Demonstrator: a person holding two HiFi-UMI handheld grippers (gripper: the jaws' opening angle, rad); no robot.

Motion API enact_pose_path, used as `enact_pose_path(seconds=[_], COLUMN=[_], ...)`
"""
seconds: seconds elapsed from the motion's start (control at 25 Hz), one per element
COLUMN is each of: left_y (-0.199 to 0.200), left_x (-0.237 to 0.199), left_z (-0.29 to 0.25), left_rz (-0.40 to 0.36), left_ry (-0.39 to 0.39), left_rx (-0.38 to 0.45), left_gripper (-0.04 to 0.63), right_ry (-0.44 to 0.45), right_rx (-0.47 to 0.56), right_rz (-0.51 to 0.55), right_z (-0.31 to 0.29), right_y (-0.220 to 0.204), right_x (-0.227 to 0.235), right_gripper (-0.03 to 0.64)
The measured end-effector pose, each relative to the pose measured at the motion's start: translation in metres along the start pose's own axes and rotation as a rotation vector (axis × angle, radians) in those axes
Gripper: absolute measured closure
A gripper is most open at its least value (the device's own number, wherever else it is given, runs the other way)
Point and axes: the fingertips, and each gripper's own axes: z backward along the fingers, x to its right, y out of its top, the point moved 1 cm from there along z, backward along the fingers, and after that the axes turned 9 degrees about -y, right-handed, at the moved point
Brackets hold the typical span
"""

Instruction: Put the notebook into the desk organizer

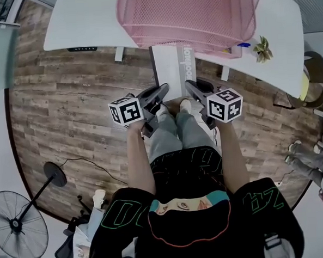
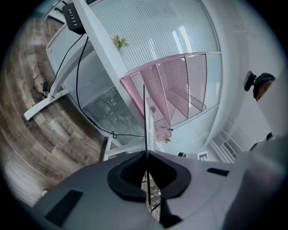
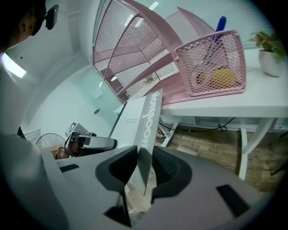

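Observation:
A grey-and-white notebook (image 1: 171, 65) stands on edge between both grippers, its far end at the foot of the pink mesh desk organizer (image 1: 187, 15) on the white desk (image 1: 84, 21). My left gripper (image 1: 163, 90) is shut on the notebook's left side; in the left gripper view the notebook (image 2: 145, 117) shows as a thin dark edge running up to the organizer (image 2: 175, 90). My right gripper (image 1: 190, 87) stands open around the grey spine (image 3: 146, 121), with a gap at its right pad (image 3: 165, 167). The organizer's slanted dividers (image 3: 144, 54) rise just beyond.
A pink mesh pen basket (image 3: 211, 63) with a blue pen (image 3: 219, 24) sits at the organizer's right end, a small potted plant (image 1: 263, 48) beside it. Desk legs and cables (image 2: 76, 76) hang below. A floor fan (image 1: 17, 224) stands at the lower left.

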Motion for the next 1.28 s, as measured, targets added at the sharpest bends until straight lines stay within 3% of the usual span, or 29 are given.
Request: enact_pose_path(seconds=[0.4, 0.56, 0.72, 0.96, 1.2, 1.28], left_y=[0.031, 0.047, 0.059, 0.071, 0.081, 0.082], left_x=[0.005, 0.004, 0.003, 0.003, 0.002, 0.001], left_z=[-0.023, -0.031, -0.036, -0.045, -0.051, -0.053], left_rz=[0.007, 0.013, 0.020, 0.013, 0.016, 0.016], left_ry=[-0.041, -0.048, -0.046, -0.031, -0.036, -0.033], left_rx=[-0.001, 0.032, 0.056, 0.051, 0.065, 0.063], left_gripper=[0.588, 0.588, 0.587, 0.586, 0.586, 0.586], right_ry=[-0.048, -0.063, -0.058, -0.012, 0.076, 0.083], right_rx=[0.076, 0.101, 0.121, 0.038, -0.138, -0.144], right_rz=[-0.031, -0.034, -0.019, 0.033, 0.125, 0.173], right_z=[0.009, 0.013, 0.020, 0.018, 0.006, 0.001], right_y=[0.029, 0.040, 0.047, 0.029, -0.007, -0.008], right_x=[0.013, 0.021, 0.022, 0.018, 0.002, -0.007], right_gripper=[0.517, 0.442, 0.440, 0.440, 0.442, 0.495])
